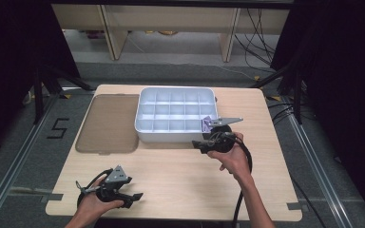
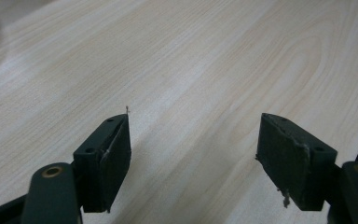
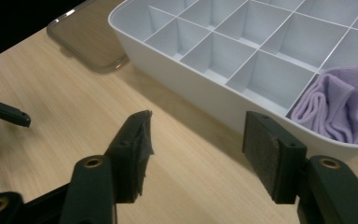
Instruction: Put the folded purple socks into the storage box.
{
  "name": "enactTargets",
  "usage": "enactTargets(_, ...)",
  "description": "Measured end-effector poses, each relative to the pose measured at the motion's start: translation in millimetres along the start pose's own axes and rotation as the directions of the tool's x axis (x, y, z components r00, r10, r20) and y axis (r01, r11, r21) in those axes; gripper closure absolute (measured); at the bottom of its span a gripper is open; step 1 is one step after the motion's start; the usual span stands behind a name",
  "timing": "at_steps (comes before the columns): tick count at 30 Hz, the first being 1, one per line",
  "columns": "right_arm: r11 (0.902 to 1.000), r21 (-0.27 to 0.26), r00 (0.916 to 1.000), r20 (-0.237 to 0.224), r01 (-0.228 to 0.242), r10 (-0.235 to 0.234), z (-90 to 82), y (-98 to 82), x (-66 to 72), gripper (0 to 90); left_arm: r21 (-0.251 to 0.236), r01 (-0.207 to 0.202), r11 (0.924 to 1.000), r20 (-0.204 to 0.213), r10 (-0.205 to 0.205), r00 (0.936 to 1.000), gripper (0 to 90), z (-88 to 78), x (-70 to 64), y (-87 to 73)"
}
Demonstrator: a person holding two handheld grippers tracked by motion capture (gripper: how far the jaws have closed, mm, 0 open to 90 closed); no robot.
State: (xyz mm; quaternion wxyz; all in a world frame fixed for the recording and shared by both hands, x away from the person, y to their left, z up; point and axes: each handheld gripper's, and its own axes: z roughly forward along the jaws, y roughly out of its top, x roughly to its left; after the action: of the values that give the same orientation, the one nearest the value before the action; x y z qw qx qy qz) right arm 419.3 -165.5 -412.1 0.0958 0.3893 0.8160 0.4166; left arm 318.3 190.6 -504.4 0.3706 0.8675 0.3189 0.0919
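A white divided box (image 1: 171, 137) stands at the table's middle back. A folded purple cloth (image 1: 207, 124) lies in its front right compartment, shown close up as the purple cloth (image 3: 338, 105) in the right gripper view. My right gripper (image 1: 200, 144) hovers just in front of the box's right front corner. In its own view the right gripper (image 3: 196, 154) is open and empty over bare wood beside the box wall (image 3: 191, 86). My left gripper (image 1: 132, 198) rests near the table's front left edge. Seen up close, the left gripper (image 2: 193, 158) is open with only tabletop between its pads.
A translucent brown lid (image 1: 108, 123) lies flat to the left of the box, and the lid (image 3: 86, 35) also appears at the upper left of the right gripper view. The wooden table (image 1: 180, 175) has bare surface in front of the box. Dark floor and cables surround it.
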Motion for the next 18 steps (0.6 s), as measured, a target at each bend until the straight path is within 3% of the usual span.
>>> enactTargets(5,0.9998,0.003,0.9998,0.004,-0.022,0.022,0.0,-7.7,7.2,36.5,-0.001,0.000,1.0000,-0.001,0.000,1.0000,25.6,-0.2,0.0,0.1)
enactTargets(11,0.9999,-0.002,0.9998,-0.011,-0.015,0.015,2.5,-18.9,9.0,33.8,-0.002,0.023,0.9997,0.009,-0.023,0.9997,25.6,0.0,-1.8,-0.3)
enactTargets(12,0.9994,0.004,0.9994,-0.004,-0.033,0.033,1.5,-20.4,11.5,33.8,-0.002,0.023,0.9997,0.009,-0.023,0.9997,25.6,0.0,-1.9,-0.4)
enactTargets(15,0.9997,0.002,0.9996,-0.017,-0.023,0.023,2.1,-23.5,11.3,33.0,-0.004,0.025,0.9997,0.009,-0.025,0.9997,25.6,0.0,-2.0,-0.2)
enactTargets(18,0.9990,0.005,0.9989,-0.017,-0.044,0.044,0.9,-30.1,15.8,31.2,-0.003,-0.003,1.0000,-0.003,0.003,1.0000,25.6,-0.6,0.0,0.2)
